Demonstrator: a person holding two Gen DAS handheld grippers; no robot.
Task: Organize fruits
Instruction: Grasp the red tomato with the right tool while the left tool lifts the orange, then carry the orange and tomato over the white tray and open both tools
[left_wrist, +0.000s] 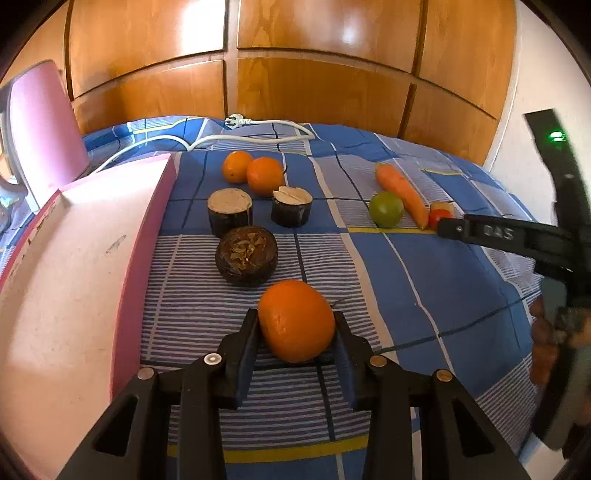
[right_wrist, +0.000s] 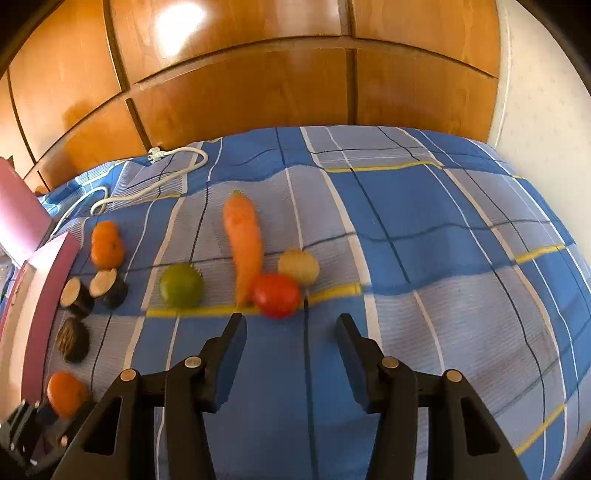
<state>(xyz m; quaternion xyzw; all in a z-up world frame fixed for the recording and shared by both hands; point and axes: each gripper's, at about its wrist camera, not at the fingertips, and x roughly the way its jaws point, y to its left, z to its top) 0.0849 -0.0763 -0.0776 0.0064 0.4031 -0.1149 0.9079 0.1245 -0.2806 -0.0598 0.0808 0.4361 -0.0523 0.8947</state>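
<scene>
1. The left gripper (left_wrist: 296, 325) is clamped on a round orange fruit (left_wrist: 296, 320) — both dark pads press its sides, and the fruit sits low over the blue checked bedcover (left_wrist: 424, 280).
2. Just left of that fruit runs the tall pink wall of a box (left_wrist: 140, 266), its pale inner face filling the left of the left wrist view.
3. Beyond the held orange lies a dark, round, wrinkled fruit with a dry brownish top (left_wrist: 246, 256); behind it stand two dark cylinders with pale cut tops (left_wrist: 229, 211) and (left_wrist: 291, 205), and behind those a pair of oranges (left_wrist: 264, 175) touching each other.
4. The right gripper (right_wrist: 291, 325) has its jaws apart with nothing between the pads; it hangs over the bedcover just short of a round red tomato (right_wrist: 277, 295).
5. The tomato touches the thin end of a long orange carrot (right_wrist: 243, 240); a pale yellowish round fruit (right_wrist: 298, 266) sits just behind the tomato, and a green round fruit (right_wrist: 181, 285) lies to the carrot's left — near, but apart.
6. A white power cable with a plug (right_wrist: 155, 155) snakes along the far edge of the bed, in front of glossy wooden wardrobe doors (right_wrist: 258, 85).
</scene>
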